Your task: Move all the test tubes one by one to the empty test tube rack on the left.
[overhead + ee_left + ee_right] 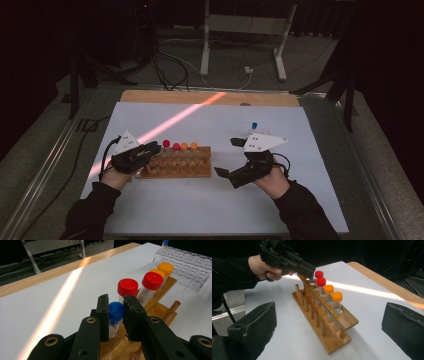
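Left gripper clamped on blue-capped tube, tube upright at near end slot of wooden tube rack. Beside it in same row: two red-capped tubes, then two orange-capped tubes. Right gripper jaws wide apart, nothing between, just right of rack above white tabletop. Clear plastic rack beyond, blue-capped tube standing in it.
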The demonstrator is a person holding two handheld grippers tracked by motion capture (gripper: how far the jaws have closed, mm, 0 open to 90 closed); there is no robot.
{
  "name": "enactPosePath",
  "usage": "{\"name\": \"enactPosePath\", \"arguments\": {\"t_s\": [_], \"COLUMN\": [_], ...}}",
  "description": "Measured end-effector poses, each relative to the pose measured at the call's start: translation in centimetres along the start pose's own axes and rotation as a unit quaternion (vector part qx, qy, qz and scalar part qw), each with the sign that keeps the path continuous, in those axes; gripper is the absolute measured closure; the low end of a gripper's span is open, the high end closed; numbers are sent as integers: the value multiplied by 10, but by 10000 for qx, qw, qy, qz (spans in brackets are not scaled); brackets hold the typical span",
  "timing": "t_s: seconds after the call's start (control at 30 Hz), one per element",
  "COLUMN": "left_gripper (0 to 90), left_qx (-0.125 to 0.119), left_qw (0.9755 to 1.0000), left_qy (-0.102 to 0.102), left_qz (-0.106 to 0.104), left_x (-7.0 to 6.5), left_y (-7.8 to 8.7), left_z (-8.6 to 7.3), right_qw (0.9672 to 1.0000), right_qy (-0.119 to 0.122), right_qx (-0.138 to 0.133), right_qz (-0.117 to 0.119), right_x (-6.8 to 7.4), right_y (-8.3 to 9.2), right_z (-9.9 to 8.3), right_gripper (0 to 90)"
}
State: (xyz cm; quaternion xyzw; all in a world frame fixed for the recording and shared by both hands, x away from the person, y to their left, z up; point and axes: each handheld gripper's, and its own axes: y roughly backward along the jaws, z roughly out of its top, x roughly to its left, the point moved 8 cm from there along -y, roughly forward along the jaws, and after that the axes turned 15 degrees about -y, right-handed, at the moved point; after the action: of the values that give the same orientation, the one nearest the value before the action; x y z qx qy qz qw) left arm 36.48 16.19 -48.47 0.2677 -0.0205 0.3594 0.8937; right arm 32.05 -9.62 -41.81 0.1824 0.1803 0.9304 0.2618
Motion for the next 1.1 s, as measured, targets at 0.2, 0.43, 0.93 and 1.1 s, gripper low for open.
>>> {"name": "enactPosePath", "arguments": {"t_s": [0.2, 0.43, 0.93, 1.1], "left_gripper": [557, 194, 10, 10], "left_qx": [-83, -532, -856, -853], "left_qw": [9995, 9976, 9926, 9925], "left_qy": [-122, -92, -227, -245], "left_qz": [-271, -443, -826, -838], "left_x": [-5, -9, -29, -30], "left_y": [5, 22, 33, 33], "left_z": [6, 26, 53, 54], "right_qw": [9999, 9981, 9863, 9801], "right_qy": [40, 186, -859, -1078], "right_qx": [-122, -494, -573, -309], "right_qz": [-50, -324, -1287, -1639], "right_x": [-4, -28, -134, -160], "right_y": [5, 25, 43, 27], "right_z": [4, 16, -5, -25], "right_gripper": [0, 0, 40, 97]}}
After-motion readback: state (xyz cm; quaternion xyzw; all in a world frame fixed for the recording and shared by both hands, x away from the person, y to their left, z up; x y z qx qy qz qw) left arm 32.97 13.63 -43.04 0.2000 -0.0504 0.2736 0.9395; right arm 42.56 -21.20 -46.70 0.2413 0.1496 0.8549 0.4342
